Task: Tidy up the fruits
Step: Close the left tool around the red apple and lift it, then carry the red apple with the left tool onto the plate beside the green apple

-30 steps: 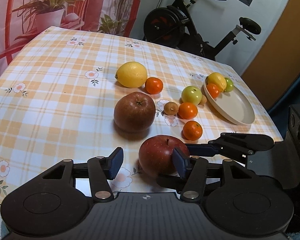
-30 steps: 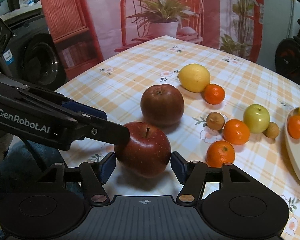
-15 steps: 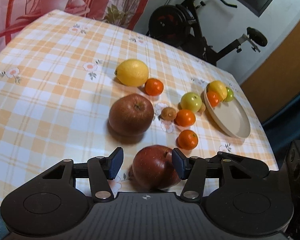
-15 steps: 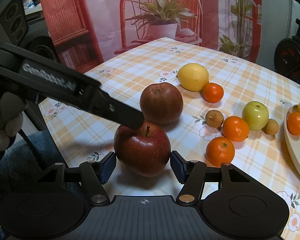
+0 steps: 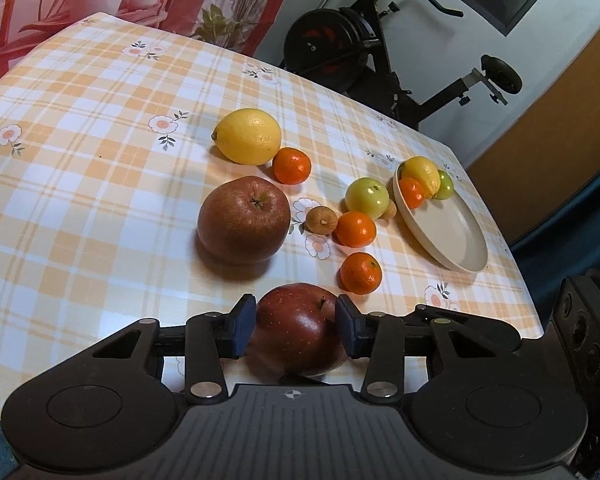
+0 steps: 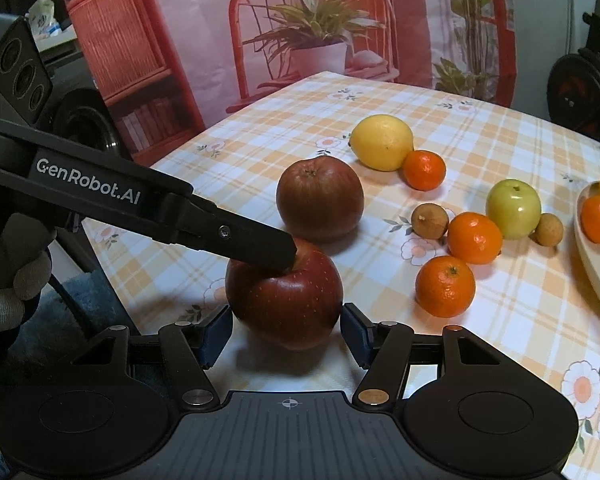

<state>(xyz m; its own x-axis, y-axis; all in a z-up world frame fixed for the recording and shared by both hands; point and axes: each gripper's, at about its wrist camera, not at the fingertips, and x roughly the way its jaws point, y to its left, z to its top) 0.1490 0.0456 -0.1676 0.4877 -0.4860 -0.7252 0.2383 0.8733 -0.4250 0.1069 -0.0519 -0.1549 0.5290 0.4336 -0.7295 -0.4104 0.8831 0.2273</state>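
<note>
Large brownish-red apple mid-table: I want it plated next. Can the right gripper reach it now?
Probably not directly: the dark red apple sits between the right gripper's open jaws, squarely before the brownish-red apple.

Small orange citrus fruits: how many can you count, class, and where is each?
4. One orange touches the lemon; one by the green apple; one nearest the grippers; one on the plate. Others may hide there.

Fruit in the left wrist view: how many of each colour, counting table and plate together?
Red apples: 2
Yellow lemons: 2
Orange mandarins: 4
Green fruits: 2
Brown fruits: 2
Total: 12
</note>
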